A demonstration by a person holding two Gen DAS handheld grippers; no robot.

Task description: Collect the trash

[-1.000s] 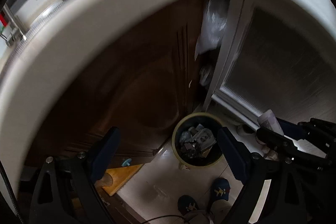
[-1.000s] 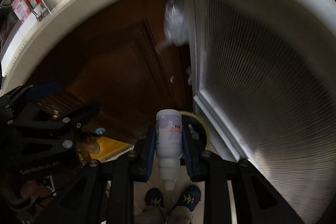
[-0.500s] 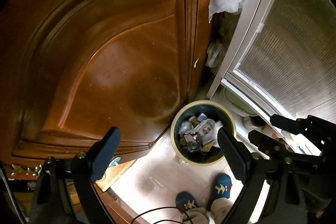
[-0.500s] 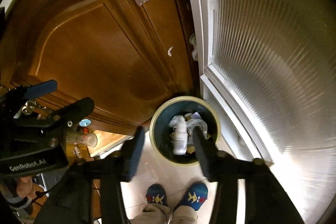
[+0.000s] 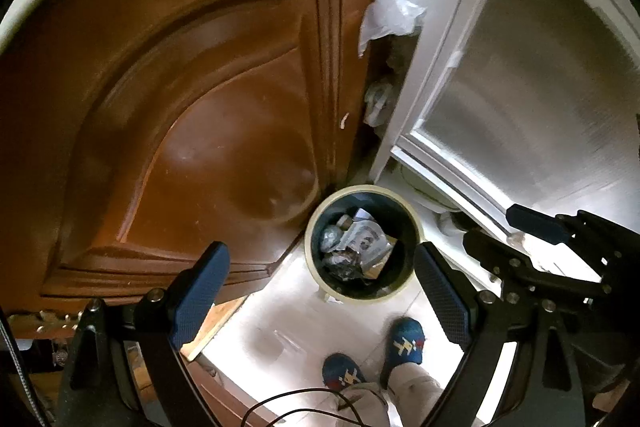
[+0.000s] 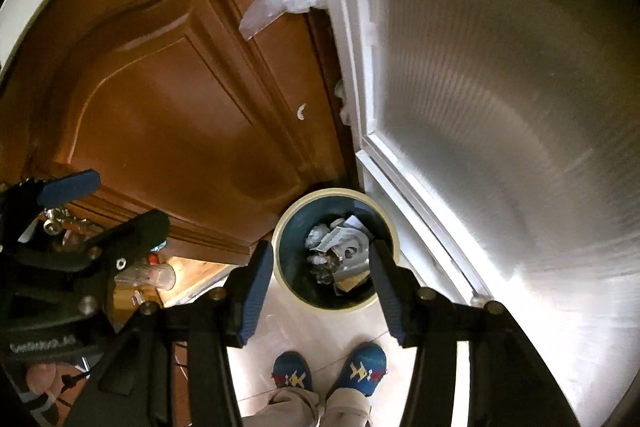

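The trash can [image 6: 280, 247] is round, with a cream rim and a dark blue inside, and it stands on the pale floor [image 6: 304, 327]. It is full of crumpled trash [image 6: 340, 255]. The right gripper [image 6: 316, 275] hangs over the trash can with its two blue fingers [image 6: 252, 291] wide apart and nothing between them. Behind the trash can is a brown wooden door [image 6: 168, 115]. To the right of the trash can is a white frosted glass door [image 6: 500, 107]. Two blue slippers [image 6: 292, 375] stand near the trash can. The left gripper [image 6: 104, 219] is far to the left of the trash can.
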